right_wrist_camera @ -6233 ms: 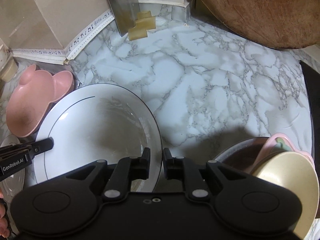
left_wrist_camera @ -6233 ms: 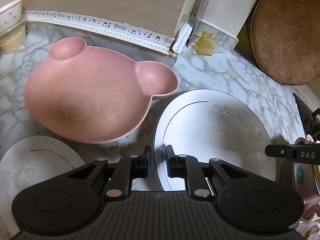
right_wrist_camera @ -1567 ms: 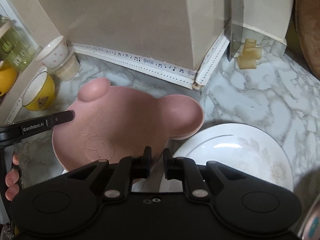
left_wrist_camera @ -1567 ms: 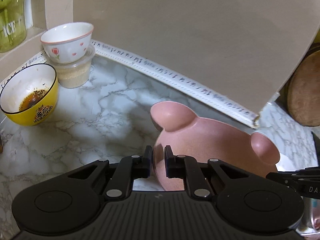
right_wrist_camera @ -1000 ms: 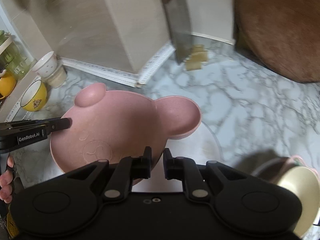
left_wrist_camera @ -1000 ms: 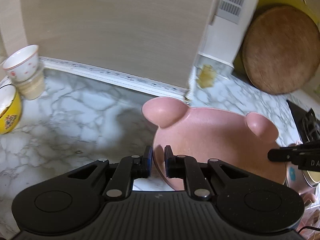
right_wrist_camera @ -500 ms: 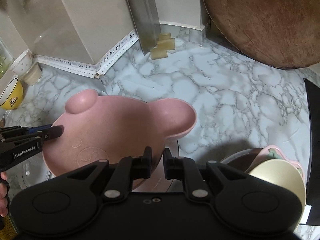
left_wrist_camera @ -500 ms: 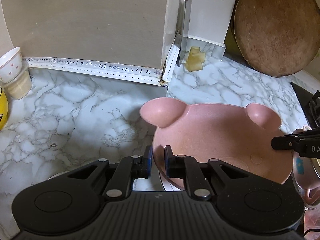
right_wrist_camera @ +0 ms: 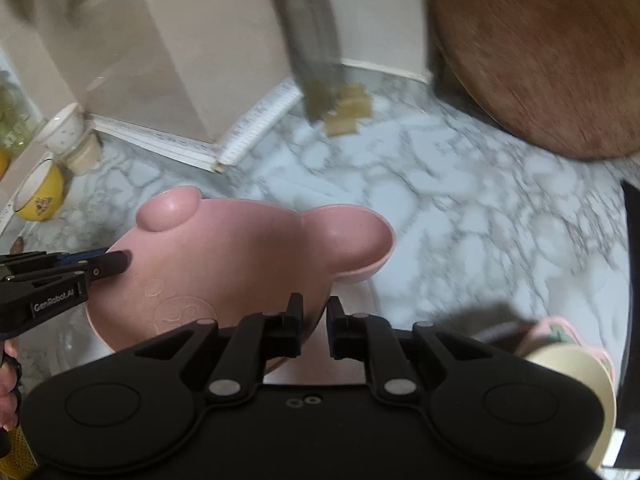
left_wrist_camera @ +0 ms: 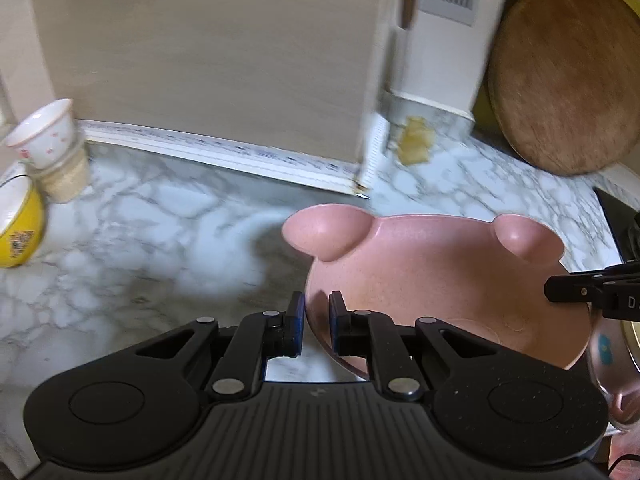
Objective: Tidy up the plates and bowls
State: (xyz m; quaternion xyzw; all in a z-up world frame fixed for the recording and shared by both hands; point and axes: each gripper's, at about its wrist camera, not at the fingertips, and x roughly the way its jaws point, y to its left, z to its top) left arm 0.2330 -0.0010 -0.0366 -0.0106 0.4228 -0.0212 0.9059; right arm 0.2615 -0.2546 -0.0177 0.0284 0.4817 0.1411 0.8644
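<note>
Both claws, left claw (left_wrist_camera: 316, 320) and right claw (right_wrist_camera: 314, 326), clamp opposite rims of the pink bear-shaped plate (left_wrist_camera: 440, 280); it seems light, rigid and smooth, so rim grips suit.

Left gripper (left_wrist_camera: 316, 320) and right gripper (right_wrist_camera: 313, 322) both clamped, angled downward

1. The pink bear-shaped plate (left_wrist_camera: 440, 272) looks like matt, faintly speckled plastic.
2. The worktop (right_wrist_camera: 460, 216) has a smooth marble-patterned finish, white with grey veins.
3. The round board (left_wrist_camera: 564, 76) is brown wood with visible grain.
4. The yellow bowl (left_wrist_camera: 18, 228) is glossy.
5. The left gripper (left_wrist_camera: 317, 320) is matt black plastic.
</note>
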